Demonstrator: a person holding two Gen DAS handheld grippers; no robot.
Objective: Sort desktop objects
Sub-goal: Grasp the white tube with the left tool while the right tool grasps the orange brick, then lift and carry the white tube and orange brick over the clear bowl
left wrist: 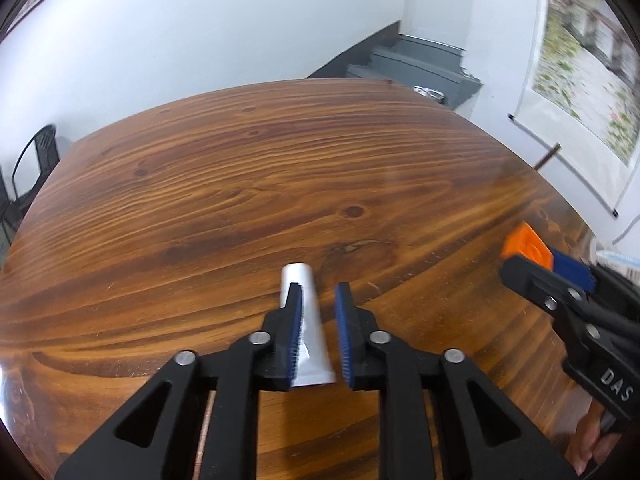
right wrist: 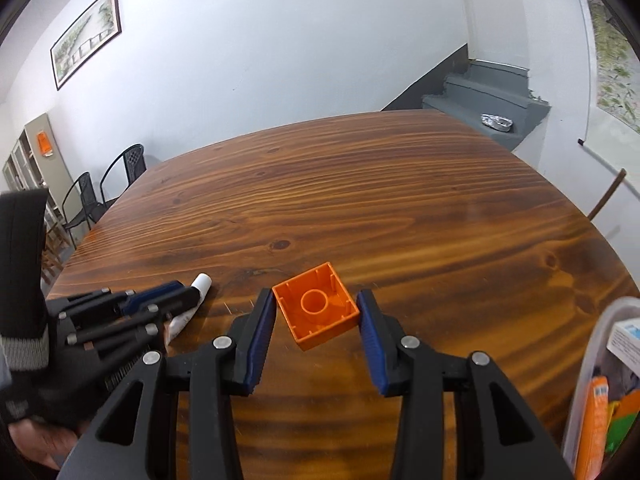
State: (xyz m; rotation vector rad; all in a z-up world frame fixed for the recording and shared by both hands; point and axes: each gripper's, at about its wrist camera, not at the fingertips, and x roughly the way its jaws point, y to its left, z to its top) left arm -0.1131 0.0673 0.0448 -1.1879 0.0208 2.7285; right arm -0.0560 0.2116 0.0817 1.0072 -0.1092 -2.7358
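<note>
The left claw (left wrist: 319,294) stands apart around a white tube (left wrist: 306,320), partly hidden. The right claw (right wrist: 316,304) clamps an orange block (right wrist: 316,306); the bin (right wrist: 592,360) at four o'clock is cut off.

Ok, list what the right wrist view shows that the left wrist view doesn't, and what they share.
Only the right wrist view: the orange block's hollow underside facing up, and a clear bin of items at the right edge. Only the left wrist view: the white tube's flat crimped end. Both: the wooden table, tube, block, left gripper and right gripper.
</note>
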